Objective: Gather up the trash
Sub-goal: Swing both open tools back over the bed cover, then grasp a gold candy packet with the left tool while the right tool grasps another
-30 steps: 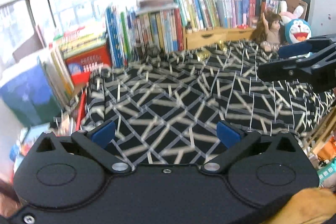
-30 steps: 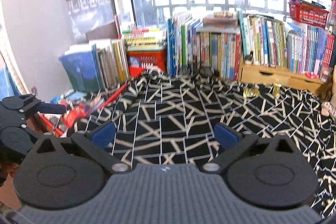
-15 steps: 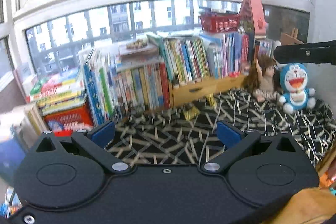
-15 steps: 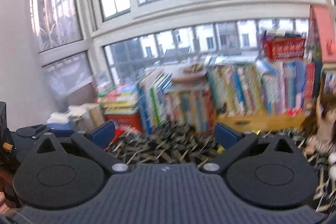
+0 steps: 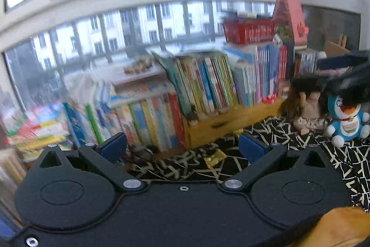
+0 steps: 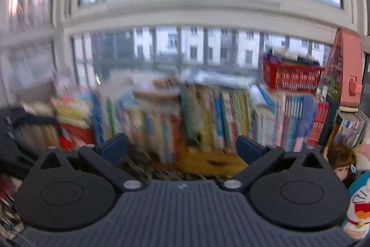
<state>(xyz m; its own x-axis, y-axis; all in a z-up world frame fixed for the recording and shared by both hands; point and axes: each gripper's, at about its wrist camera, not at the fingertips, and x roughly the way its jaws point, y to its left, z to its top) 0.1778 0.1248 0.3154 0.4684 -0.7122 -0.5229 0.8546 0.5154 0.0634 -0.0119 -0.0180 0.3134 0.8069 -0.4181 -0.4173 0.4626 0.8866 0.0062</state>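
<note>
My left gripper (image 5: 182, 146) is open, nothing between its blue pads. Just beyond it a crumpled gold wrapper (image 5: 215, 157) lies on the black-and-white patterned cloth (image 5: 300, 142), and a second small gold scrap (image 5: 238, 131) sits near the wooden drawer box (image 5: 231, 122). The other gripper shows as a dark blurred shape (image 5: 346, 75) at the right edge of the left wrist view. My right gripper (image 6: 181, 146) is open and empty too, pointing at the blurred row of books (image 6: 185, 112); no wrapper can be made out in that view.
Upright books (image 5: 203, 85) fill the back under the window. A red basket (image 5: 248, 32) and a pink toy house (image 5: 290, 15) sit on top. A doll (image 5: 307, 105) and a blue plush cat (image 5: 346, 122) sit at the right on the cloth.
Both cameras have tilted up and moved toward the books; the cloth now fills only the bottom of the views. Both grippers stay open and empty.
</note>
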